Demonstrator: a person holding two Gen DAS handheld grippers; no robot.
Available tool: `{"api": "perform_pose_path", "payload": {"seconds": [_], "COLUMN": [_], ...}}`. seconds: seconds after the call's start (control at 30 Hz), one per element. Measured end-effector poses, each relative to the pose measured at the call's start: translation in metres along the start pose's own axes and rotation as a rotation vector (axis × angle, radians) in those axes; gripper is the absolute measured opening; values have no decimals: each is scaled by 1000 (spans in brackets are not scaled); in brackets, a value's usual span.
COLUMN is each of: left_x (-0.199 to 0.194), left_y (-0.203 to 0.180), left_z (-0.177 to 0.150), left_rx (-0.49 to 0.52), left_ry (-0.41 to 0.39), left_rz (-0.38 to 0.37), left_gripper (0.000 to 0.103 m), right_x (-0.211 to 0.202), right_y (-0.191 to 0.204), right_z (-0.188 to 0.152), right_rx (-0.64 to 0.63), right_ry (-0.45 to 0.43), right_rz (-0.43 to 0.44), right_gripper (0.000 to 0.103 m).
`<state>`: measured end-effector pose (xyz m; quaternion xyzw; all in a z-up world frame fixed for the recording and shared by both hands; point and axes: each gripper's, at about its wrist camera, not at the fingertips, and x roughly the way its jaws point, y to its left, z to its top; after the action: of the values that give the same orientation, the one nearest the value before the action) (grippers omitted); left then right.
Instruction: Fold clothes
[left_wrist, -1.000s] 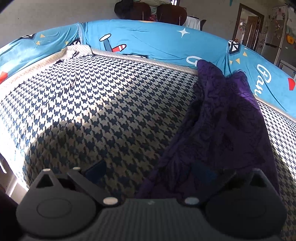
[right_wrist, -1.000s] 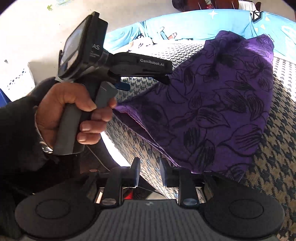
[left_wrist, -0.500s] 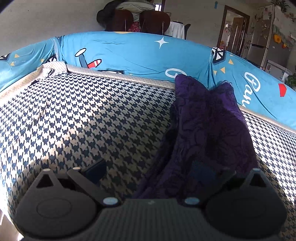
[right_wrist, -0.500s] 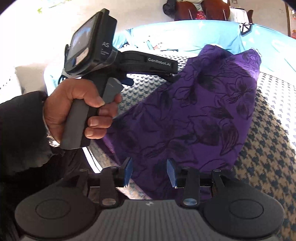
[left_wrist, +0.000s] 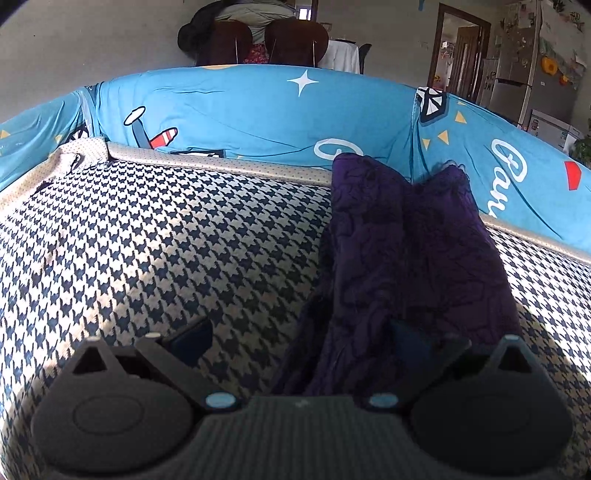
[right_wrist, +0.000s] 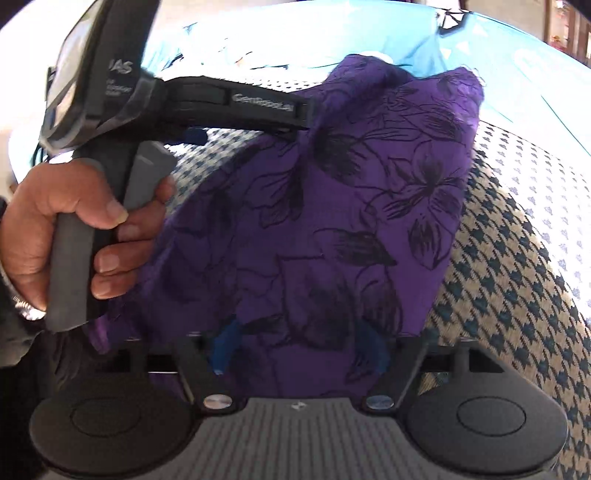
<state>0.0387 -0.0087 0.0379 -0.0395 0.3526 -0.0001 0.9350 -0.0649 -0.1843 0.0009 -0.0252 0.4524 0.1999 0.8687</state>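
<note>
A: Where the left wrist view begins, at its left edge, what is there?

B: A houndstooth sofa seat (left_wrist: 166, 240), navy on cream, with a blue cartoon-print backrest cover (left_wrist: 258, 110) curving behind it. Two brown chairs (left_wrist: 258, 40) stand beyond the backrest.

A: And the left gripper (left_wrist: 301, 338)?

B: Its jaws are spread wide. The left finger sits over bare houndstooth. The right finger is against the purple floral garment (left_wrist: 406, 240), and nothing is pinched between the pads.

A: Where does the garment lie?

B: Right of the seat's middle. It runs from the gripper's right finger back to the backrest, and its far end leans on the blue cover.

A: The right wrist view, from the left?

B: A left hand (right_wrist: 74, 229) grips the grey handle of the other gripper, whose long finger reaches to the purple cloth. The garment fills the middle, with houndstooth to its right.

A: The right gripper (right_wrist: 299, 350)?

B: Its jaws are opening. The cloth's near edge lies between the two blue pads and partly covers them, but they do not squeeze it.
</note>
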Motion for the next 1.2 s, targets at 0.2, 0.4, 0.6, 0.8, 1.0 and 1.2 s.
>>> {"api": "perform_pose_path", "payload": {"seconds": [0.2, 0.4, 0.6, 0.8, 1.0, 1.2], "left_x": [23, 32, 31, 14, 16, 31], "left_y": [20, 31, 36, 22, 18, 14], "left_z": [-12, -24, -23, -13, 9, 35], "left_rx": [-55, -106, -155, -110, -142, -143], "left_ry": [38, 49, 60, 22, 9, -4], "left_rz": [74, 85, 63, 54, 30, 27], "left_gripper": [103, 103, 103, 103, 103, 103], "right_x": [4, 6, 8, 8, 5, 4], "right_y": [-10, -4, 7, 13, 7, 2], "right_z": [-1, -4, -7, -14, -17, -9], "right_rx": [98, 57, -41, -88, 14, 51], "right_ry": [-19, -15, -10, -28, -83, -55], "right_rz": [61, 57, 13, -14, -6, 23], "right_gripper": [94, 103, 103, 103, 103, 103]}}
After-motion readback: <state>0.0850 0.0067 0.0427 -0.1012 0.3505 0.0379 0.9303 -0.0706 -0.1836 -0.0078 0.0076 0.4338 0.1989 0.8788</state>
